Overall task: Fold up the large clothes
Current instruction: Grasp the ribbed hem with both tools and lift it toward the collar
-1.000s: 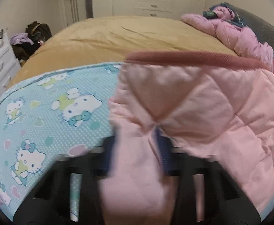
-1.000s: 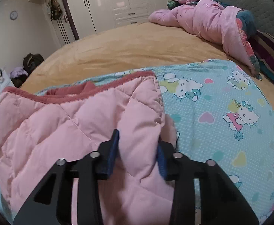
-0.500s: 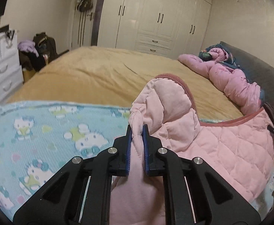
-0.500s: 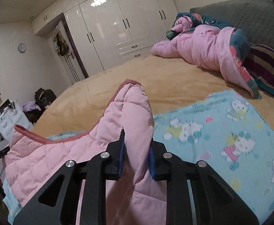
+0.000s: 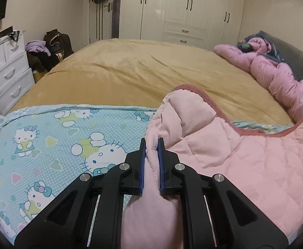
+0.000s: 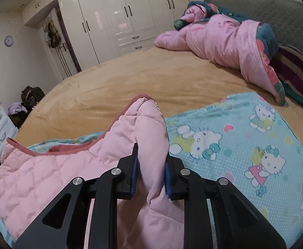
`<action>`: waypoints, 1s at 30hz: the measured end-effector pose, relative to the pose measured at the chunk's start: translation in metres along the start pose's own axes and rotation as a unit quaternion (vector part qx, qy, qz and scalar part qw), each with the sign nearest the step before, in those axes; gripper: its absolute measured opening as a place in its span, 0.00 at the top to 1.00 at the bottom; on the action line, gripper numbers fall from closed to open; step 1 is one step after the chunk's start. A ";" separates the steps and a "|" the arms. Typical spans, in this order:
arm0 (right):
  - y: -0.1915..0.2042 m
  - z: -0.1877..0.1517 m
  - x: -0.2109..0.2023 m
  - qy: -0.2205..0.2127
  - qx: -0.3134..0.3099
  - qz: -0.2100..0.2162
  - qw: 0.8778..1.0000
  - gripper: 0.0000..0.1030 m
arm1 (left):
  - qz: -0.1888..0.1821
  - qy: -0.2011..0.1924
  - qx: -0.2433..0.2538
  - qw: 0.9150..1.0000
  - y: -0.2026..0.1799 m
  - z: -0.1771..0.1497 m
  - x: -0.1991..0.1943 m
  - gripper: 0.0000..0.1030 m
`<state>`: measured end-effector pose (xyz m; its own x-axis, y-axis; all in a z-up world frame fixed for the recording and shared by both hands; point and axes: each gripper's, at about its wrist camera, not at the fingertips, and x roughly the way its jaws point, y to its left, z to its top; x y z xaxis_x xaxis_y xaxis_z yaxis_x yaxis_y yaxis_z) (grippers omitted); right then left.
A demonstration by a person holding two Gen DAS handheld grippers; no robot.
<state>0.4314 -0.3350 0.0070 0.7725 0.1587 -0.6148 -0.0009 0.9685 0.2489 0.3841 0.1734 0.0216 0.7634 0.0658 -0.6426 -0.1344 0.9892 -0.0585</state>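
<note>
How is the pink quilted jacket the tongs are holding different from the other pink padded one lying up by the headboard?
The held pink quilted jacket is matte, diamond-stitched and edged in dusty-rose ribbing; the far pink jacket looks shinier, with a dark floral lining showing. The held one is pinched up into peaks by the left tongs and right tongs over the cartoon-cat blanket; the far one lies crumpled and untouched on the tan bedspread. Both are pink and padded.

The pink jacket [image 5: 244, 161] is soft, puffy, stitched cloth. The cat blanket [image 5: 47, 137] is thin cloth. The wardrobe doors [image 6: 114, 20] look shiny and smooth.
</note>
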 end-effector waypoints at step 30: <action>-0.020 -0.049 0.068 0.098 0.030 -0.035 0.994 0.67 | 0.024 0.067 0.004 0.997 0.002 -0.027 0.055 0.91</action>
<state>0.4532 -0.3346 -0.0770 0.6304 0.1315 -0.7650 0.0914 0.9661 0.2414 0.4092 0.1751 -0.0346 0.6656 0.0953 -0.7402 -0.1630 0.9864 -0.0196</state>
